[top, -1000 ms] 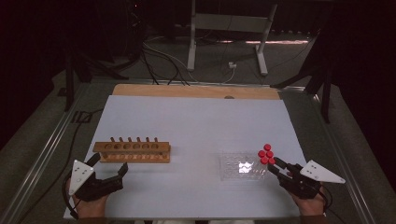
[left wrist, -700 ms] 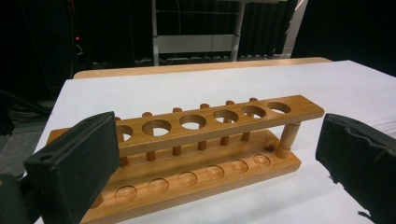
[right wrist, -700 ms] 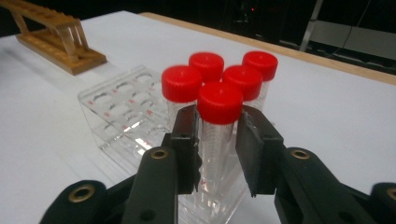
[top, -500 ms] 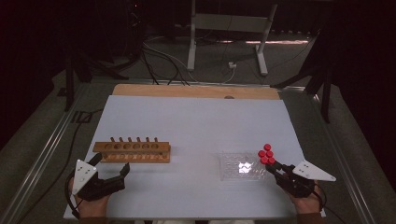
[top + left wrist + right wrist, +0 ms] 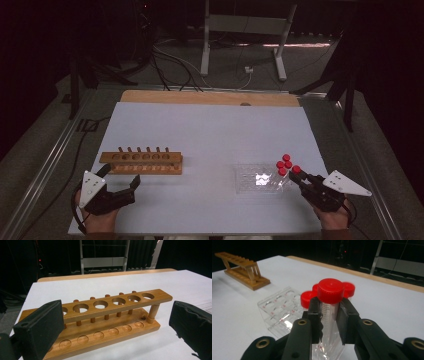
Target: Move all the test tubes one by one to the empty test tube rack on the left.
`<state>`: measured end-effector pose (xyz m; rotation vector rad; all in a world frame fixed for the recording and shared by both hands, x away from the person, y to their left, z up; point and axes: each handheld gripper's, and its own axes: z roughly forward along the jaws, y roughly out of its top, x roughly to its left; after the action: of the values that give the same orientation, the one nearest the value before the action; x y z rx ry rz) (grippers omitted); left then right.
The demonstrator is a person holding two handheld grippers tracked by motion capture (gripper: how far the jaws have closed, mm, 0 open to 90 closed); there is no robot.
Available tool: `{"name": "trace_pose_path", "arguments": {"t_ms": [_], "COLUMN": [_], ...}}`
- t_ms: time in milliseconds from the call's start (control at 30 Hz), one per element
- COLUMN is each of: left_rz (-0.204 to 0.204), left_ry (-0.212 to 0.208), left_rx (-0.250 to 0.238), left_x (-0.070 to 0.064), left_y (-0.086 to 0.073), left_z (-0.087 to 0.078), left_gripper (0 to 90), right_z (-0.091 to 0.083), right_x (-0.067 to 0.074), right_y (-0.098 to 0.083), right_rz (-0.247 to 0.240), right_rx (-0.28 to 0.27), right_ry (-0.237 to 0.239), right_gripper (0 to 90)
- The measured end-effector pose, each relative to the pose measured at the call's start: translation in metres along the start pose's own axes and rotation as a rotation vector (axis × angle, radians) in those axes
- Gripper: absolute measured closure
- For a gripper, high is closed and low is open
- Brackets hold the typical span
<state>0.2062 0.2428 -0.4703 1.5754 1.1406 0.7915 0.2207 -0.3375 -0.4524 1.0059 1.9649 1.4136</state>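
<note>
Right gripper (image 5: pixel 329 315) is clamping one red-capped tube (image 5: pixel 330 305) just under its cap, the tube still standing in the clear rack (image 5: pixel 257 180) among four others. Left gripper (image 5: pixel 119 186) is waiting wide open before the wooden rack (image 5: pixel 100 320), whose holes are all sitting empty. No transfers done yet, by my judgement; five remaining.

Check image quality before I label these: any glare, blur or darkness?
High view: dark surround, white glare on the clear tray. Right gripper view: sharp front red cap, the caps behind smeared. Left gripper view: evenly lit, wooden rack crisp.
</note>
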Motion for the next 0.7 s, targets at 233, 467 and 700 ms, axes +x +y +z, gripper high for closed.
{"name": "trace_pose_path", "arguments": {"t_ms": [233,467,700], "left_rz": [0.004,0.001,0.015], "left_ry": [-0.002,-0.011,-0.013], "left_rx": [0.010,0.010,0.012], "left_x": [-0.001,-0.005,-0.012], "left_y": [0.000,0.000,0.003], "left_z": [0.002,0.002,0.002], "left_gripper": [0.6,0.5,0.6], "right_z": [-0.006,-0.011,-0.016], "right_x": [0.002,0.006,0.012], "right_y": [0.015,0.028,0.036], "right_rz": [-0.015,-0.034,-0.041], "right_rx": [-0.006,0.006,0.003], "right_ry": [-0.008,0.010,0.030], "right_gripper": [74.7,74.7,74.7]}}
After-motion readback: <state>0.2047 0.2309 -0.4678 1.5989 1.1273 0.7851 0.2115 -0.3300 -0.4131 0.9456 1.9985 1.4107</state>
